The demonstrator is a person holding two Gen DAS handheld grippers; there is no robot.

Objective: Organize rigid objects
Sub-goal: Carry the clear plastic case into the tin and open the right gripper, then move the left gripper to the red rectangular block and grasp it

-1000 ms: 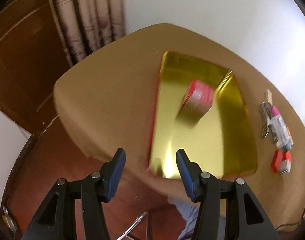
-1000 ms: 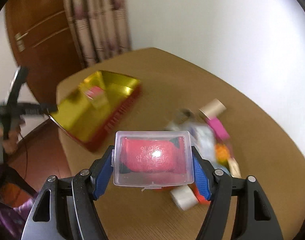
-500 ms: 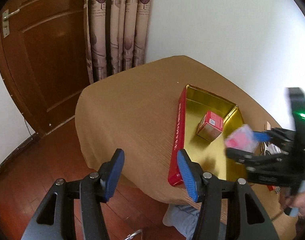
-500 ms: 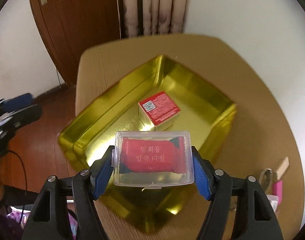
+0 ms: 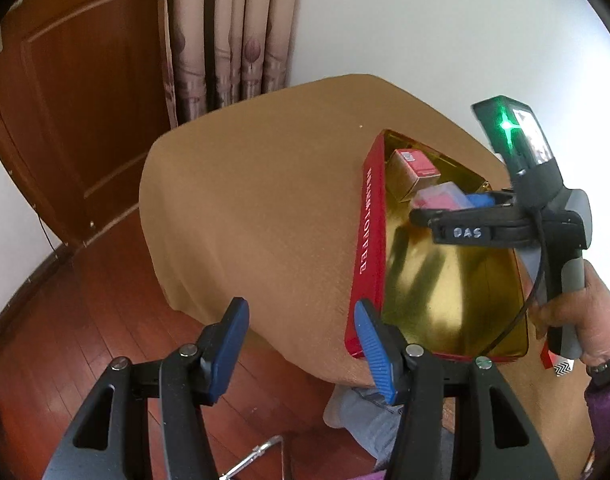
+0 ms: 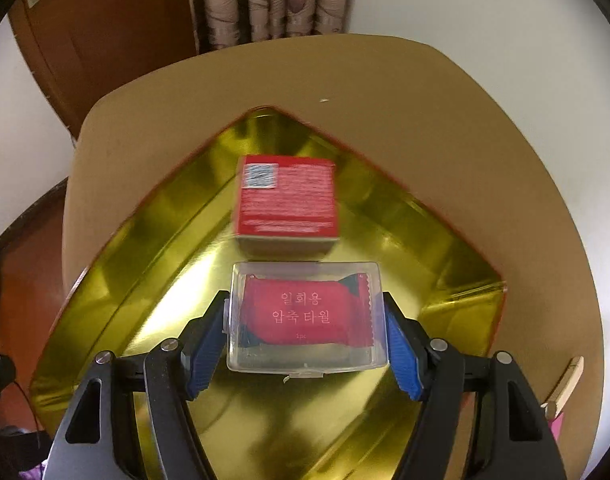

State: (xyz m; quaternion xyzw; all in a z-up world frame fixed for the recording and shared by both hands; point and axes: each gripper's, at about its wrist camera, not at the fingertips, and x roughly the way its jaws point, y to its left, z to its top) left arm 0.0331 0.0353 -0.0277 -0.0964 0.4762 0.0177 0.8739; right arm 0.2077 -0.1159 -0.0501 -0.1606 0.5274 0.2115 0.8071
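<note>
Over the gold tray, the right claw (image 6: 307, 340) grips a clear plastic case (image 6: 307, 318) by its two short sides, blue pads pressed flat against them. Inside the case lies a red packet (image 6: 305, 316) printed with Korean lettering. Whether the case touches the tray floor or hangs just above it cannot be told from either view. Just beyond the case, a red box (image 6: 287, 200) with a white label at one corner sits on the tray floor, toward the tray's far corner; its print is blurred and unreadable. The gold tray (image 6: 445, 280) has a mirror-like inside and a red outer wall with pale lettering (image 5: 367, 240), and it lies on the desk (image 5: 257, 200) close to the desk's near edge.

The left claw (image 5: 301, 344) is spread wide and holds nothing, hanging off the desk's near edge over the wooden floor (image 5: 65, 328), beside the tray's near corner. In its view the right claw (image 5: 461, 204) reaches in from the right with a green light lit on its body.

At the desk's right edge a pale stick (image 6: 567, 380) and something pink (image 6: 555, 426) are cut off by the claw's frame and hard to make out.
</note>
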